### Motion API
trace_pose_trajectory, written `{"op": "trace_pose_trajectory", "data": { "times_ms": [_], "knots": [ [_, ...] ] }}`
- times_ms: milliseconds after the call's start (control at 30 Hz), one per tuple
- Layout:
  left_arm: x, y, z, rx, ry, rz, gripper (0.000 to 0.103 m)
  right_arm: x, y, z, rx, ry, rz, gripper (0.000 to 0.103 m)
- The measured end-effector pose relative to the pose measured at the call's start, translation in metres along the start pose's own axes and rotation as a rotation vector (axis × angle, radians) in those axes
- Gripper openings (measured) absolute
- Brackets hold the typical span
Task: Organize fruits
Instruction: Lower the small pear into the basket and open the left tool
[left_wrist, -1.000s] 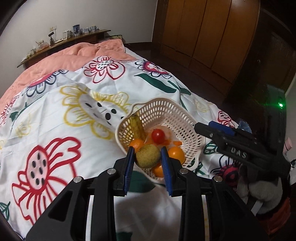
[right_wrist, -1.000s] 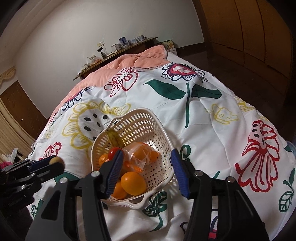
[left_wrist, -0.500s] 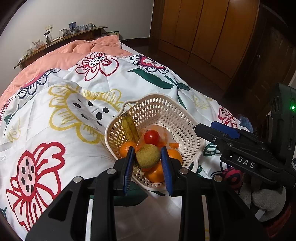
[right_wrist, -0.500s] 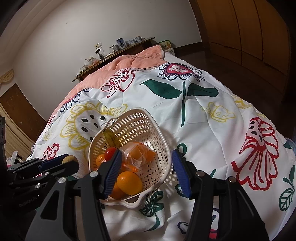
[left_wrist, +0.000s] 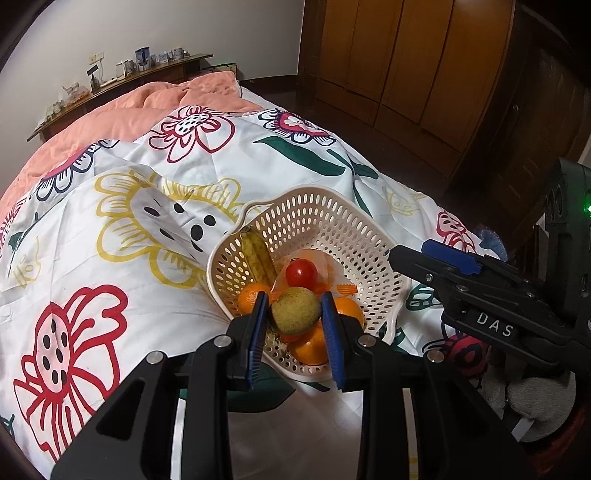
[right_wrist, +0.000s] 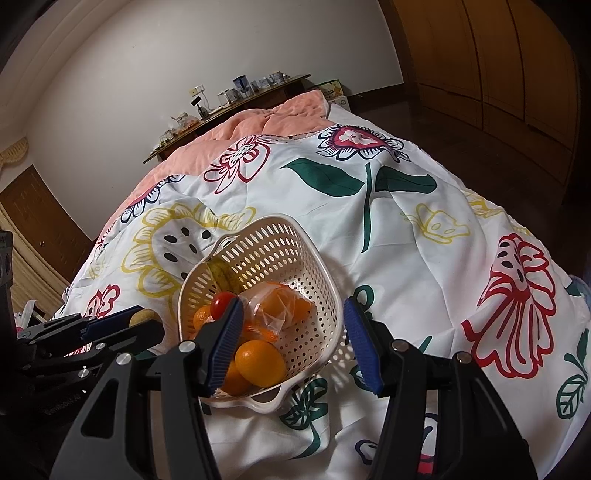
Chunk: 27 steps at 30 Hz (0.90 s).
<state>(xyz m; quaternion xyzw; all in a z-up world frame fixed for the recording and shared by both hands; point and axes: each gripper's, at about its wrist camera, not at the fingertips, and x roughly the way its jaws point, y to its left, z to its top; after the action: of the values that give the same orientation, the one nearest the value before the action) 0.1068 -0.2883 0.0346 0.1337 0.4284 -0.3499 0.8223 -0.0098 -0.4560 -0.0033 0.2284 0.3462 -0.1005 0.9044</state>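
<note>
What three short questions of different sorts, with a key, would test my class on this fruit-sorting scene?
1. True or false: the left gripper is empty.
2. Which holds the tomato: A the basket, B the bedspread, C the right gripper?
3. Fill in: the right gripper's jaws are ____.

Key: 1 false, it clamps the kiwi; 2 A; 3 open, with nothing held.
</note>
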Motion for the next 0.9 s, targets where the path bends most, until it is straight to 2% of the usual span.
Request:
{"op": "trace_pose_trajectory", "data": {
  "times_ms": [900],
  "knots": [
    [0.0017,-0.0051,0.0017,0.019,-0.003,0.004,0.03,-0.0021,-0.0032,-0.001,0.011,-0.006,-0.009,0.057]
  ]
}}
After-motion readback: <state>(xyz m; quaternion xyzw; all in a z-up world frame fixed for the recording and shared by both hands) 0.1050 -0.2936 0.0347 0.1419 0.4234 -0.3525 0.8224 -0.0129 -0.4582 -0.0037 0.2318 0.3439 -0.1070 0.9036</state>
